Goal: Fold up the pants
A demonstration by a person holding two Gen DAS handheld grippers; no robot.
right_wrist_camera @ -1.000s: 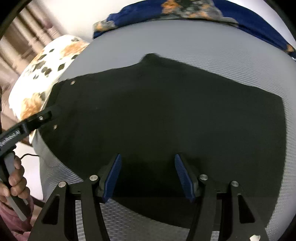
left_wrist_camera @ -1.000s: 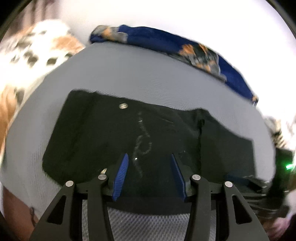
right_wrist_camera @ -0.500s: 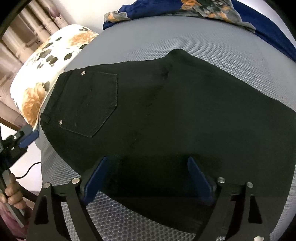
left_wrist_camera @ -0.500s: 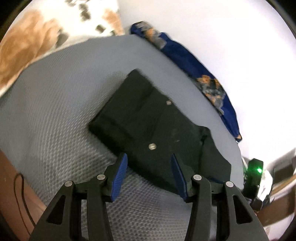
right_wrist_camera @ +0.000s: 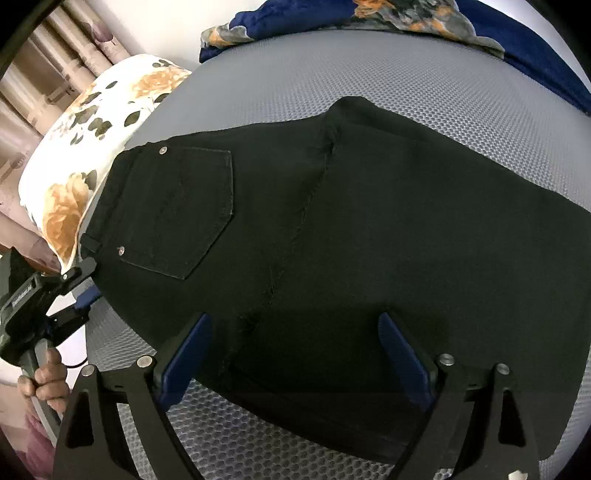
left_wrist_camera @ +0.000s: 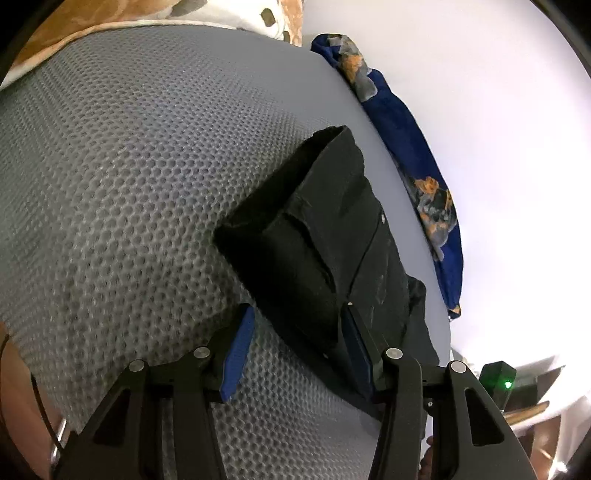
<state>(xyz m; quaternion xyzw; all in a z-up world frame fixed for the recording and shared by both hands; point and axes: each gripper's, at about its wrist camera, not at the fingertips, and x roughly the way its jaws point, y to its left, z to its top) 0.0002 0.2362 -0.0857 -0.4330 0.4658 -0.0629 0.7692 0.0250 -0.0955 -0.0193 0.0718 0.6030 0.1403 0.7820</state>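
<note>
Since a second ago your left gripper (left_wrist_camera: 295, 343) has swung to the waistband corner of the black pants (right_wrist_camera: 332, 229), jaws parted around it, not visibly pinching; your right gripper (right_wrist_camera: 295, 354) has just been opening, jaws now spread wide over the cloth's near edge; the pants lie folded flat on the grey mesh mattress (right_wrist_camera: 424, 92).

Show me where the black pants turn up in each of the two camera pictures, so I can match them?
Left wrist view: the black pants lie right of centre, running from mid-picture down to the lower right, seen from the waistband end.
Right wrist view: the black pants fill the middle, back pocket at left.
Shared landmark: the blue flowered cloth along the far edge of the grey mesh mattress.
</note>
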